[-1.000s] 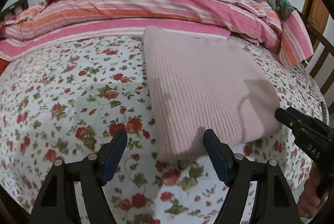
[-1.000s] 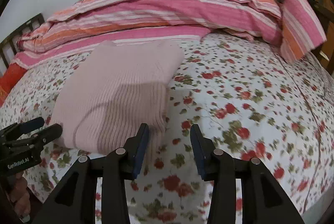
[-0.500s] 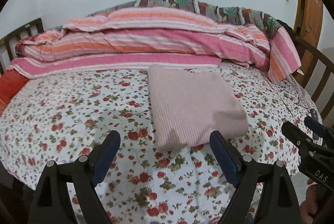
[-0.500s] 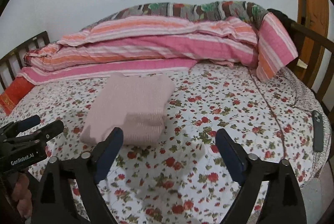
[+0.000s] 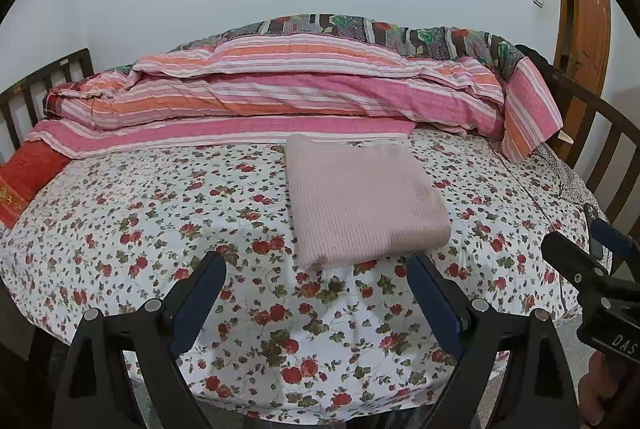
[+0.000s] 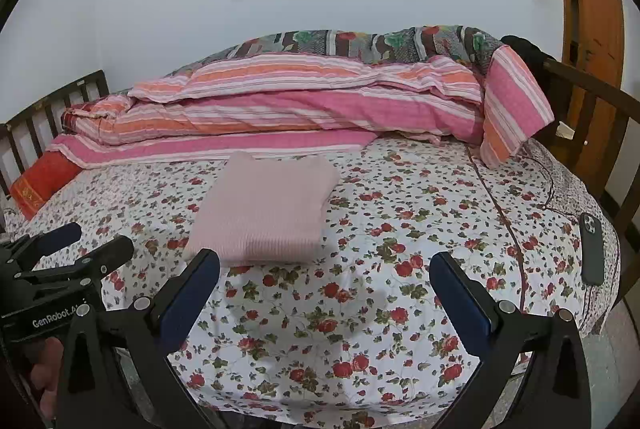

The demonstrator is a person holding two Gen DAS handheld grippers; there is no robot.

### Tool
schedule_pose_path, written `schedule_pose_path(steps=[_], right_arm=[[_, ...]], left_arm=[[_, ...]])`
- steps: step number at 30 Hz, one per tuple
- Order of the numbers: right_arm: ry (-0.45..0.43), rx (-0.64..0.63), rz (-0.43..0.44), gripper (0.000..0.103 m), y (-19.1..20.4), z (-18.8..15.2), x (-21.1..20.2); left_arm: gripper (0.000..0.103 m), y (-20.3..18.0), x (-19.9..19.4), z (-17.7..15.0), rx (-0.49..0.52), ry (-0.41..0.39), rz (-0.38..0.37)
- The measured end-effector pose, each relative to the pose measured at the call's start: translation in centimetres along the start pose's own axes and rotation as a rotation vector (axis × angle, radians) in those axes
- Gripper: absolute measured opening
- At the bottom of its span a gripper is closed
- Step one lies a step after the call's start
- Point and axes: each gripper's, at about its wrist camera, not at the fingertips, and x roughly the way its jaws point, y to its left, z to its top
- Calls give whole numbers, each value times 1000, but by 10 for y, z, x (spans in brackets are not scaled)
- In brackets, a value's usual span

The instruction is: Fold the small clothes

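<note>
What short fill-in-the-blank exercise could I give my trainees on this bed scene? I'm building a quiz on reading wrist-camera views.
1. The pink knit garment lies ____ on the floral sheet.
2. Between the fingers of the left gripper there is ____.
3. The dark phone lies near the bed's ____ edge in the right wrist view.
4. The striped quilt is heaped ____ the garment, against the wall.

Missing words: folded; nothing; right; behind

floral bedsheet | striped quilt rolled along far edge | dark phone near bed's right side
</note>
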Motion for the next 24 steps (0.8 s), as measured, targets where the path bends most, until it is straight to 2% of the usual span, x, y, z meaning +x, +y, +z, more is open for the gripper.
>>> schedule_pose_path(steps=[24], right_arm=[[-9,18,-30,103,-8,-5,2]], left_arm=[[92,-10,0,-2,19,-7,-6]])
